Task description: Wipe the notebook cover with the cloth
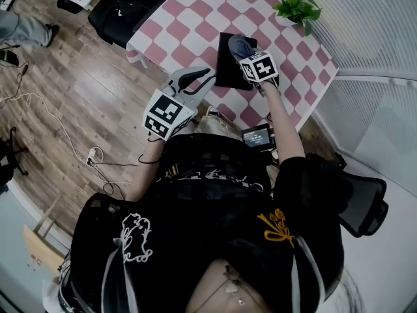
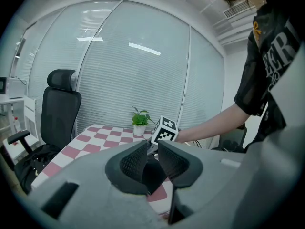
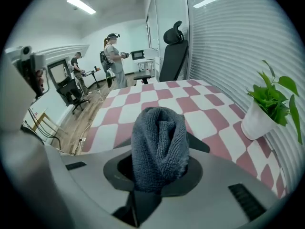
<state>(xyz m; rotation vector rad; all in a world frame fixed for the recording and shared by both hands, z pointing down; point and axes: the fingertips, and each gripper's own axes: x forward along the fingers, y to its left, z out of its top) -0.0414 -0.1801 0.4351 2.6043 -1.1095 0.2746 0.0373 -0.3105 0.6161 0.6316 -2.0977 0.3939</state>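
A black notebook [image 1: 228, 67] lies on the pink-and-white checked table [image 1: 195, 18]. My right gripper [image 1: 244, 49] is over the notebook's far end, shut on a bunched grey cloth [image 1: 240, 43]. In the right gripper view the cloth [image 3: 159, 142] fills the jaws and hides the fingertips, and a dark corner of the notebook [image 3: 199, 144] shows beneath it. My left gripper [image 1: 210, 77] hovers at the table's near edge, left of the notebook. Its jaws [image 2: 153, 144] are shut with nothing held and point toward the right gripper's marker cube [image 2: 164, 130].
A potted plant [image 1: 298, 8] stands at the table's far right corner by the blinds. A black office chair [image 1: 120, 12] is at the table's left end, another chair [image 1: 361, 204] at my right. Cables [image 1: 39, 103] lie on the wooden floor. Two people [image 3: 114, 58] stand farther off.
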